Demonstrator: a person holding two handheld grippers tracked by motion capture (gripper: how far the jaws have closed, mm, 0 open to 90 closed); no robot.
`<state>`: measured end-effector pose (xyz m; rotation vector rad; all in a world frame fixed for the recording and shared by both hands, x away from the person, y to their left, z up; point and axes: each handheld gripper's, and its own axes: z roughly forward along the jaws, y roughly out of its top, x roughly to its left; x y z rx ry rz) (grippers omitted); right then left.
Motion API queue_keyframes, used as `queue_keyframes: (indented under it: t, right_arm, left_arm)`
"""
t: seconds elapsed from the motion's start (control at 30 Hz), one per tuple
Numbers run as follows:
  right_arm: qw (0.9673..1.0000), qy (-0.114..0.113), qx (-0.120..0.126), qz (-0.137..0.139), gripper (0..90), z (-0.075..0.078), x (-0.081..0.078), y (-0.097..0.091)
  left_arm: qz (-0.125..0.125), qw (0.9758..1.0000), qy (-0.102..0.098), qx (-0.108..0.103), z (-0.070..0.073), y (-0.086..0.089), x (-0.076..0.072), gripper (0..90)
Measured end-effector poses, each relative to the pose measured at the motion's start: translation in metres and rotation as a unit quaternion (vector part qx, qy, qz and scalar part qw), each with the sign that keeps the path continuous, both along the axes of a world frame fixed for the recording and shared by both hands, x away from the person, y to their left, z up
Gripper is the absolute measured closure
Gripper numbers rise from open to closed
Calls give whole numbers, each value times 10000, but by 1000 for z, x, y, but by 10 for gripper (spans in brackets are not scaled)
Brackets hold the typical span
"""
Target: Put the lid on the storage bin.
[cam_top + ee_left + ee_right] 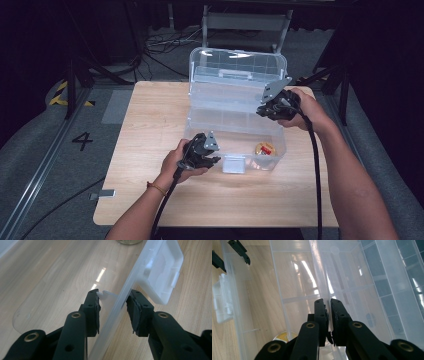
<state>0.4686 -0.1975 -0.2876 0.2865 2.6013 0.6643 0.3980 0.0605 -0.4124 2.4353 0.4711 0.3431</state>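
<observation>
Lid [237,67] of your clear plastic storage box [235,131] stands open; right tongs [329,312] pinch its edge, left tongs [113,305] straddle the front wall unclamped; closing remains.

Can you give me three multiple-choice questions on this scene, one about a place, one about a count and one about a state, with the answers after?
1. Where does the small round tin lie?
A. Inside the clear box, near its front right corner
B. On the table left of the box
C. On the open lid

2. How many latches show on the box's front wall?
A. None
B. One
C. Three

3. How stands the box's lid?
A. Shut flat
C. Lying loose on the table
B. Raised open behind the box

Answers:
1. A: the high view shows the tin on the floor of the box, near the front right corner.
2. B: a single white latch hangs at the middle of the front wall.
3. B: the lid stands up at the back, with the right hand-held gripper at its right end and the left hand-held gripper at the front wall.
</observation>
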Motion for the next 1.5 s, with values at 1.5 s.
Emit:
queue_keyframes:
  t: [1.5]
  right_arm:
    - [9984,31,568,17,820,-14,-22,-11]
  left_arm:
    - [-60,9980,-475,423,1,-7,-8,619]
